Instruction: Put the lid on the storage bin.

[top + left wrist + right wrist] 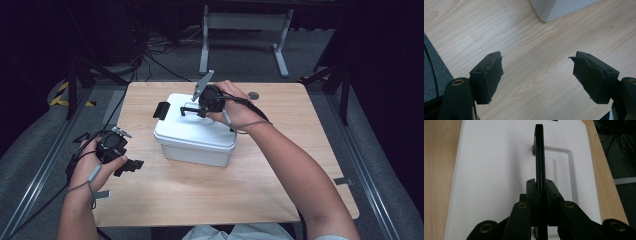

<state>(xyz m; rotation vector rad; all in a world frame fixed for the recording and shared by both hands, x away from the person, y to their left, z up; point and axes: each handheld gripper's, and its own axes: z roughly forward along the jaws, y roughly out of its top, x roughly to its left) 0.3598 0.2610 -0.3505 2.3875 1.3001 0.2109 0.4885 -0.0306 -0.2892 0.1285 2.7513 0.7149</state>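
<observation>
A white lidded box (195, 140) stands in the middle of the wooden table (200, 195). Its thin black handle (539, 152) is raised upright from a recess in the lid (494, 170). My right gripper (541, 185) is shut on this handle (190, 108), pads pressed on both sides; in the high view the right gripper (200, 110) sits over the lid's far part. My left gripper (126, 164) hovers low over the table, left of the box. The left gripper (536, 60) is open with bare wood between its jaws, and a corner of the box (559, 8) lies ahead.
A black latch (161, 110) sticks out at the box's left end. A small round dark disc (254, 95) lies near the table's far edge. Beyond the table stand a grey metal frame (245, 22) and floor cables (160, 45).
</observation>
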